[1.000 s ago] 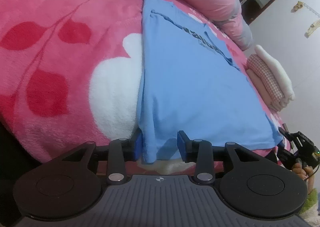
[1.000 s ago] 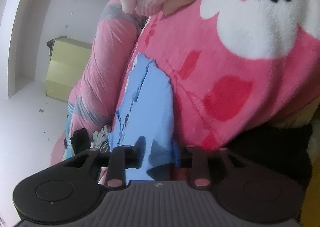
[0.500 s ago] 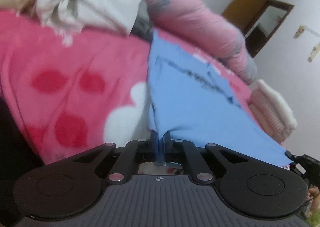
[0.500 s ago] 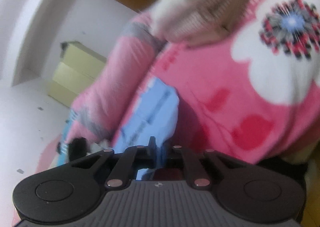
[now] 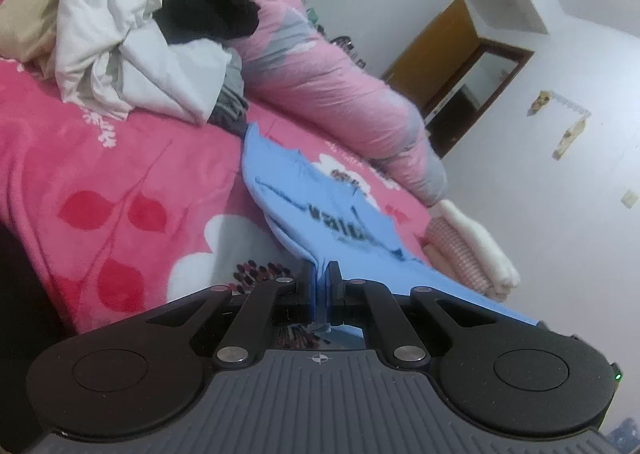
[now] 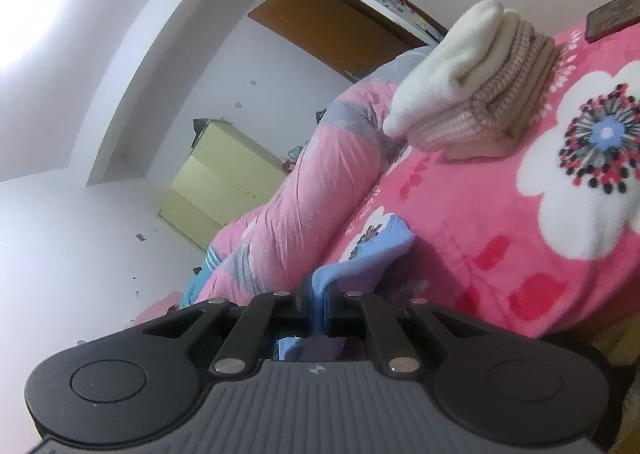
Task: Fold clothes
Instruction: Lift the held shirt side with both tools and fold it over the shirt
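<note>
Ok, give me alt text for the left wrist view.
The left gripper is shut on the near edge of a blue T-shirt lying on a pink floral blanket. Behind lie unfolded clothes, with a folded stack at right.

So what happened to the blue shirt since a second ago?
Both grippers closed on its near edge and lifted it. The left hand-held gripper and the right hand-held gripper were open around the blue shirt before; now they pinch it, and the hem is off the pink blanket. The folded stack and the clothes pile stayed put.
</note>
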The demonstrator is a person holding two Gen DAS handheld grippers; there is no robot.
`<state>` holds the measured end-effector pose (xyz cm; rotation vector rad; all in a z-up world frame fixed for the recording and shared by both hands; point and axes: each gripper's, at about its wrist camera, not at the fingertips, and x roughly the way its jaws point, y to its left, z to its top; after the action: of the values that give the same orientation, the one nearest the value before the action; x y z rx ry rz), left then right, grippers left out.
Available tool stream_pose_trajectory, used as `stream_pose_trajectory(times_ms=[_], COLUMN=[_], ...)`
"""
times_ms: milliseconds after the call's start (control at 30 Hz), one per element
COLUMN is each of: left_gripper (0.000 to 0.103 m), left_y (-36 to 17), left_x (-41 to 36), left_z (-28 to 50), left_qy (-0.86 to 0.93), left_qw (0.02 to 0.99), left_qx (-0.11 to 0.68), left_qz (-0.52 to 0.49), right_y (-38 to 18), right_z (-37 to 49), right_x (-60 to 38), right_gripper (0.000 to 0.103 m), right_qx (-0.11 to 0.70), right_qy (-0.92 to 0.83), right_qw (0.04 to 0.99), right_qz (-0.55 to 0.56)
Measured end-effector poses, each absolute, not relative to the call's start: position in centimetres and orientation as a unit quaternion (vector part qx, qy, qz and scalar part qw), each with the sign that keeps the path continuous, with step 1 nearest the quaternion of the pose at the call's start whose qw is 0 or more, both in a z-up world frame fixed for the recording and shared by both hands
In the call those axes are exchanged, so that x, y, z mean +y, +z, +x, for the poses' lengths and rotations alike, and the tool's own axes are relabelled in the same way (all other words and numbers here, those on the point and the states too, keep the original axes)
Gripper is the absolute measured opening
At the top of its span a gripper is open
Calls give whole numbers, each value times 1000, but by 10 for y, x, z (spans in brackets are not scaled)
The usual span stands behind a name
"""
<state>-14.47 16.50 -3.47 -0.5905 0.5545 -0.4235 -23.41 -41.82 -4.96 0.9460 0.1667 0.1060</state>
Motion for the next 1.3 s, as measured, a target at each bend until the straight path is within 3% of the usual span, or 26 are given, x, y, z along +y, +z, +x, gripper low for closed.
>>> stream_pose_trajectory(times_ms=[500, 1300], left_gripper=[2, 2], left_y=[-46, -37], left_x=[185, 185], left_z=[-164, -12], left_qy=[-197, -229], left_qw=[883, 877], left_qx=[276, 250], left_qz=[-326, -341], right_y=[-47, -19], right_z=[-280, -116], right_x=[-406, -401], right_gripper=[5, 5], right_qx=[107, 90], right_qy=[33, 61], right_qw=[869, 884], right_qz=[481, 455])
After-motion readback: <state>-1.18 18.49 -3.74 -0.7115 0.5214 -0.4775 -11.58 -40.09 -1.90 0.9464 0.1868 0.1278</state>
